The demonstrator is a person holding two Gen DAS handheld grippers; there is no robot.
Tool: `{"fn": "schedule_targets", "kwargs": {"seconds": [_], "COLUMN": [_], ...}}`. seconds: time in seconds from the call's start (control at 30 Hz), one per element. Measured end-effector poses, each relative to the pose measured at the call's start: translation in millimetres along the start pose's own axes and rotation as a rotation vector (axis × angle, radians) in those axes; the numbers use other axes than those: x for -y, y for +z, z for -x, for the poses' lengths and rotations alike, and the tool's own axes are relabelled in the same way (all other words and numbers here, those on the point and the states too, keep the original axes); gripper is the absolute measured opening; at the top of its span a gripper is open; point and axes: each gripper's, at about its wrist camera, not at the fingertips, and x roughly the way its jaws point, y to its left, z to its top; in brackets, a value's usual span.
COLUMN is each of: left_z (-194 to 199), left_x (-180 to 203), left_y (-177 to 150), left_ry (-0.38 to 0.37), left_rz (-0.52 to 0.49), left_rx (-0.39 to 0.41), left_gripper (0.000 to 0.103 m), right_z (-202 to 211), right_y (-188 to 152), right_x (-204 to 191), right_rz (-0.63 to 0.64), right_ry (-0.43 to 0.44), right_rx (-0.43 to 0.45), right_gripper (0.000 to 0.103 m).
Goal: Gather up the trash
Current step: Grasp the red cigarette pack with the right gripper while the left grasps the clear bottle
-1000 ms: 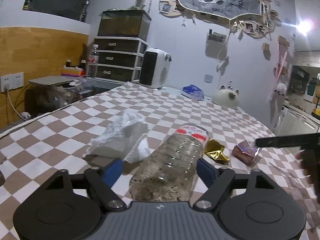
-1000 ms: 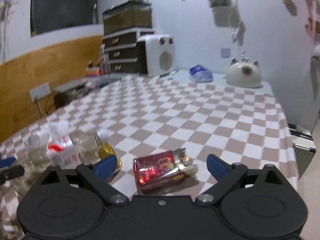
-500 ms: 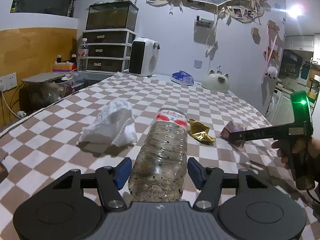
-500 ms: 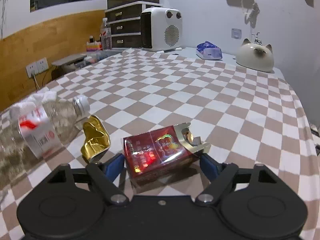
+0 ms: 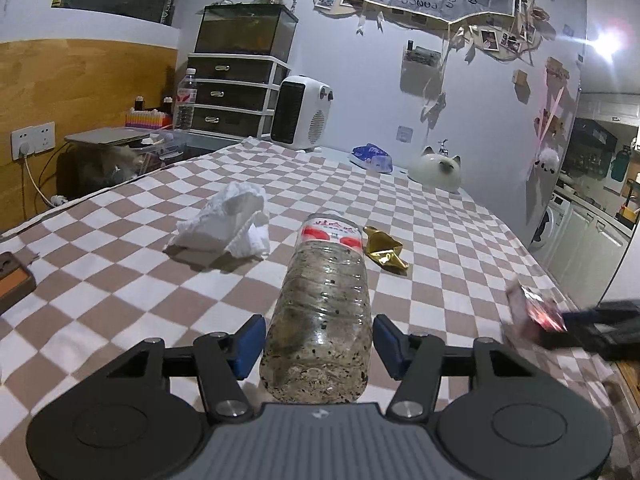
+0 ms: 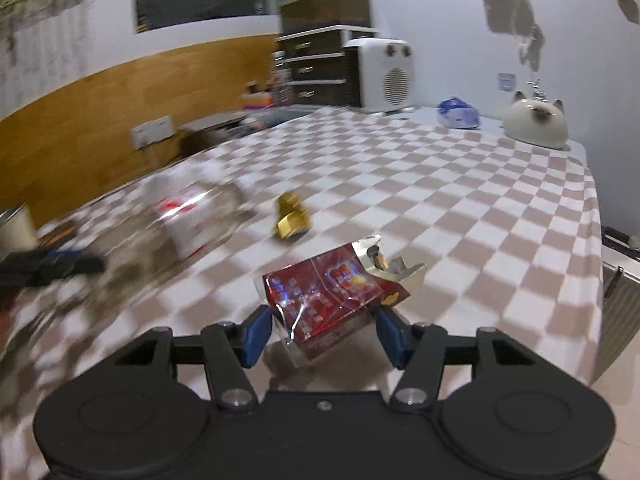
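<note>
Checkered tablecloth [image 5: 120,280]; left fingers [image 5: 250,338] grip bottle [image 5: 324,304], cap away; right fingers [image 6: 256,330] closing around red pack [image 6: 328,300].

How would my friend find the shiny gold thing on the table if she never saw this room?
Start at the big checkered tablecloth. Find the clear plastic bottle lying on its side in the middle; the gold wrapper lies just to the right of the bottle's red-labelled end. It is the only crumpled, shiny gold scrap there, unlike the white tissue and the red pack.

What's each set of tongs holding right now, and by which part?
Left tongs grip the plastic bottle at its base end. Right tongs, closing, pinch the red cigarette pack across its near end.
</note>
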Motion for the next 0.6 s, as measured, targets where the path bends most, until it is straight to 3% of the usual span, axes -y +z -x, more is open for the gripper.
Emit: {"fn": "schedule_targets", "kwargs": {"seconds": [0.33,0.43,0.6], "left_z": [27,32,38], "left_x": [14,16,21], "left_y": [-17,-20,-22], "left_ry": [0.014,0.017,0.025], "left_rz": [0.015,0.020,0.011], "left_rx": [0.009,0.008,0.004], "left_gripper": [0.059,0.059,0.058], "right_z": [70,74,83], "right_y": [-50,-58,-62], "right_x": [-27,-25,-7], "right_rz": [0.184,0.206,0.115], "right_ry": [0.180,0.115,-0.018], "right_rx": [-0.112,-0.136,-0.120], "right_gripper": [0.060,0.065,0.066]}}
